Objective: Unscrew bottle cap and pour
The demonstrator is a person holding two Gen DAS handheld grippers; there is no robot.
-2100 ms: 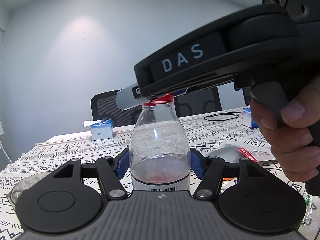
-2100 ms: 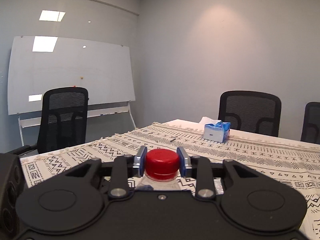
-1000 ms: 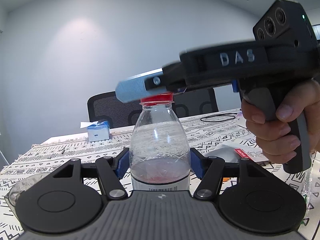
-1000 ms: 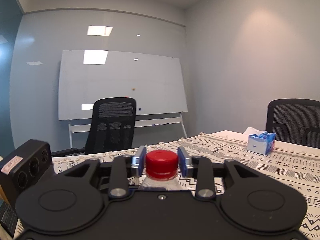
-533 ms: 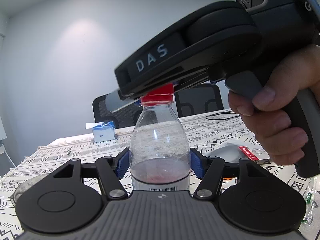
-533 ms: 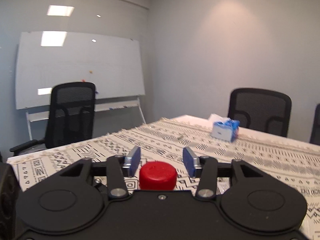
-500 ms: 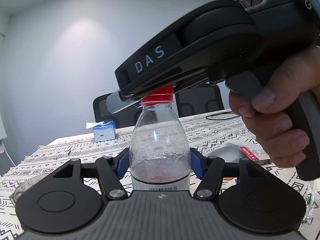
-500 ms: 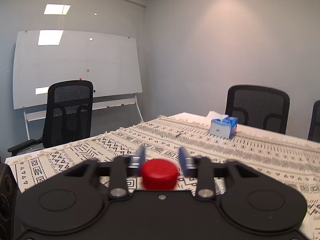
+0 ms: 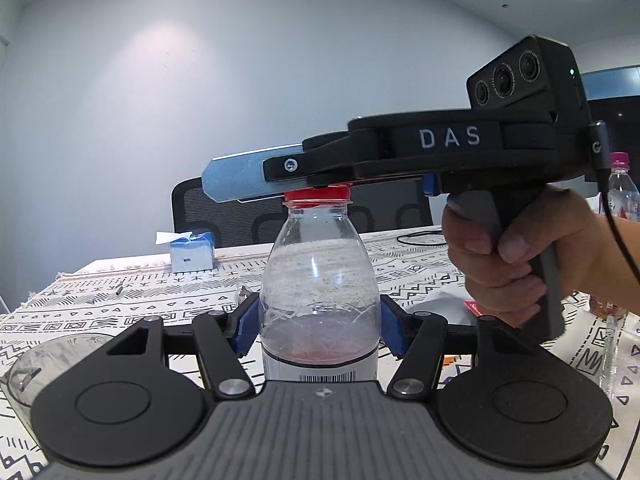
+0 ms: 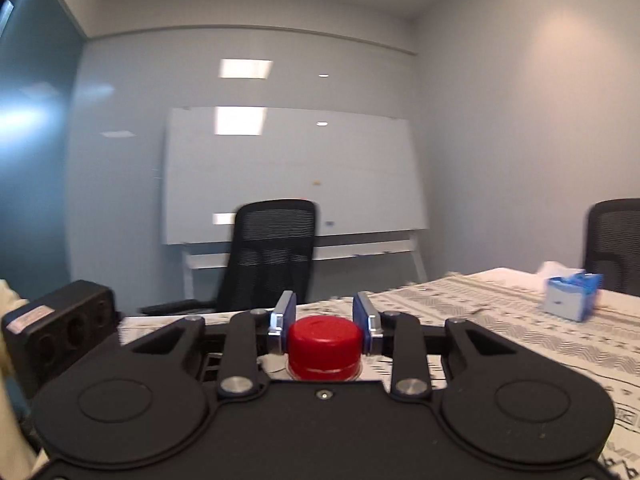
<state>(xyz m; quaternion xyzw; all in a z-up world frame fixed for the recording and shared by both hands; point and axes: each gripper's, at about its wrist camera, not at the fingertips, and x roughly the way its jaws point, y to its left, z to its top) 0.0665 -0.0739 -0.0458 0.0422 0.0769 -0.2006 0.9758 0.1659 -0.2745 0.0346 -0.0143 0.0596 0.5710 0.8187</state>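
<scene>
The left gripper (image 9: 319, 330) is clamped on the lower body of the clear plastic bottle with a little red liquid (image 9: 319, 300), its blue pads pressed to both sides; the bottle stands upright on the black-and-white patterned tablecloth (image 9: 120, 300). At the bottle's top the right gripper (image 10: 323, 322) is closed on the round red screw cap (image 10: 323, 342) — both blue pads touch its sides. From the left wrist view that gripper lies level across the neck, with the person's right hand (image 9: 516, 256) around its grip just right of the bottle. A clear glass cup (image 9: 44, 364) sits at the near left edge. Farther back on the cloth are a blue-and-white tissue box (image 9: 191, 251) to the left and a black cable loop (image 9: 420, 237) to the right, both well apart from the bottle. Beyond the table edge stand black mesh office chairs (image 10: 272, 256) and a whiteboard on a stand (image 10: 292, 176) against pale grey walls — the right wrist view is slightly blurred
</scene>
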